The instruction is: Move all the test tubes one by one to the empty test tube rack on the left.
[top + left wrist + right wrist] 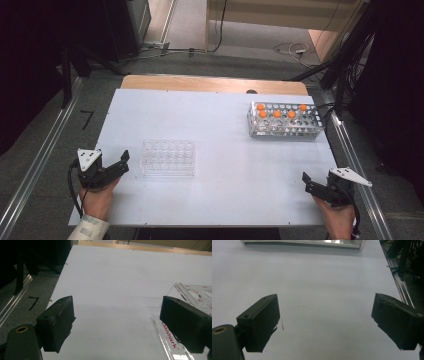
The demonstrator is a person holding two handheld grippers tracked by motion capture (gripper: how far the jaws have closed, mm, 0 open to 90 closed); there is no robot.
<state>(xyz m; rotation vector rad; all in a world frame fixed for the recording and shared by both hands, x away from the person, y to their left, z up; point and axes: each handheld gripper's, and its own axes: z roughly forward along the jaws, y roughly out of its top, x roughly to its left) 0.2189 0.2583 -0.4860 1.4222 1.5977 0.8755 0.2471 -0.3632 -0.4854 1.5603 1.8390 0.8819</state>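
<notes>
- On the counter (220,200), I rest both grippers, jaws apart and empty.
- Left gripper (119,162) sits just beside the clear well plate (167,158); I judge the reach has not begun.
- Next I must close on its near edge, I think.
- Right gripper (311,184) waits well apart from the tube rack (285,121).

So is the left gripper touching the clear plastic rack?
Apart. In the high view, bare table shows between the left gripper and the clear plastic rack.

Grey floor (45,135) — dark surroundings
</notes>
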